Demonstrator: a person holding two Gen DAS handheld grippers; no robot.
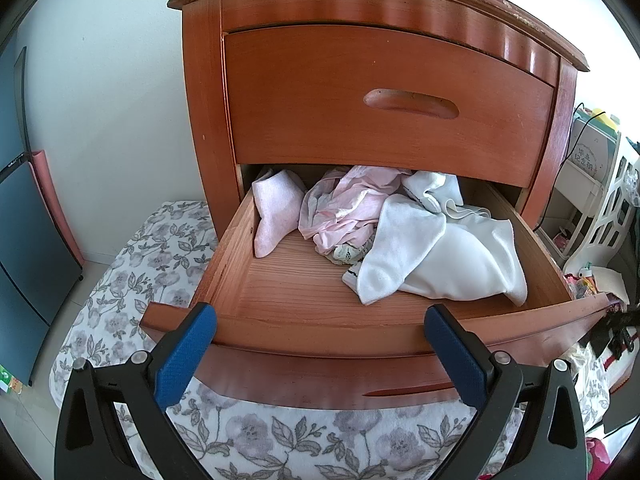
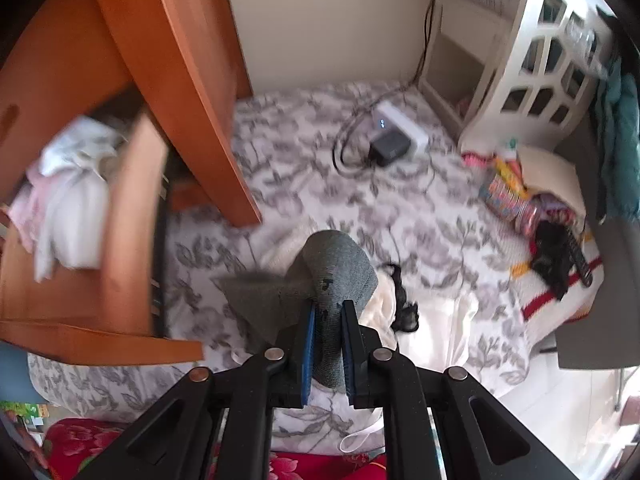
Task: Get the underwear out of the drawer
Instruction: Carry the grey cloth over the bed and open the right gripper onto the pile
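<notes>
Left tongs [image 1: 316,320]: one pair, spread wide, empty.
Right tongs [image 2: 329,312]: one pair, gripping one grey garment [image 2: 340,268].
Drawer [image 1: 304,332]: one pulled out, pink and white clothes inside.

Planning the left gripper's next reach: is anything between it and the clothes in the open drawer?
Only the drawer's front panel, low between the open left gripper and the clothes. Above it, nothing visible blocks the way.

Reddish-brown drawer [image 1: 224,264], pink and white clothes [image 1: 384,220], grey-floral bedspread [image 2: 400,208].
</notes>
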